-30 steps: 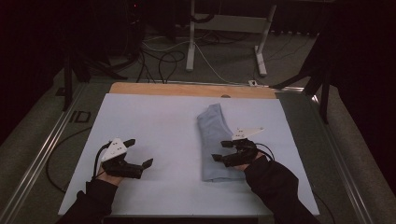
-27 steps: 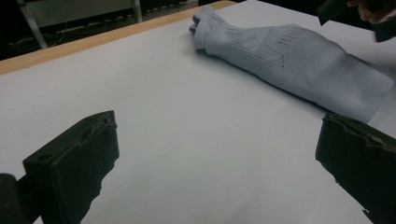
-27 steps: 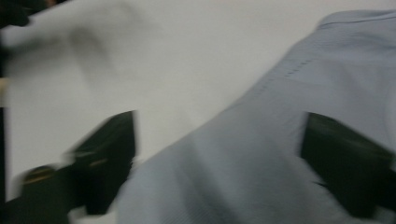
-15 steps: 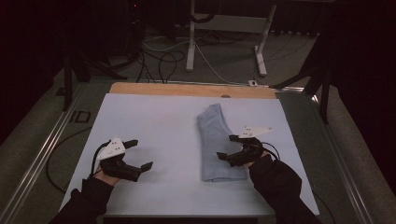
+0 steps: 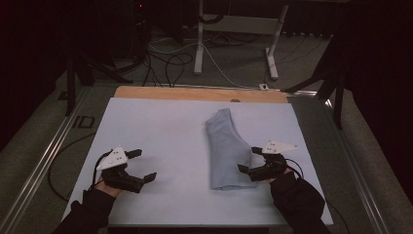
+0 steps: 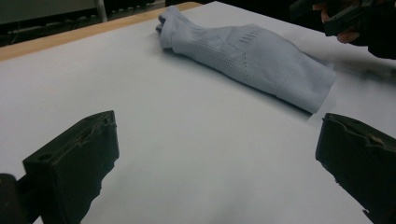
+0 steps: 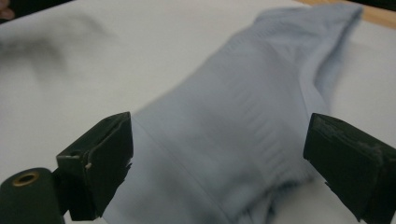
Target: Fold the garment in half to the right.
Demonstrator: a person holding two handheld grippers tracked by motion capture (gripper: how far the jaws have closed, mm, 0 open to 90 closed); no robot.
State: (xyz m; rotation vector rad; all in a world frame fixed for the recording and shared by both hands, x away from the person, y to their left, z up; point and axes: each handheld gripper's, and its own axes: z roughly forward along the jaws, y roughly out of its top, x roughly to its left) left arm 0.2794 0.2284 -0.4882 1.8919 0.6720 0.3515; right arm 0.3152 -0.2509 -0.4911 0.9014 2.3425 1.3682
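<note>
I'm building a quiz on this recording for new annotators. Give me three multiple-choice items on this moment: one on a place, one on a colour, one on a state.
1. Where does the sock lie on the white table cover?
A. right of the middle, near the right gripper
B. at the far left edge
C. on the floor

2. What colour is the sock?
A. red
B. pale blue
C. black

3. How do the jaws of the right gripper stand?
A. shut on the sock
B. shut on nothing
C. open, beside the sock's near end

Answers:
1 A, since the high view shows it right of centre with the right gripper next to it, and the left gripper far off.
2 B, as the left gripper view shows its pale blue knit.
3 C, as the right gripper view shows the jaws wide apart with the sock ahead between them.
</note>
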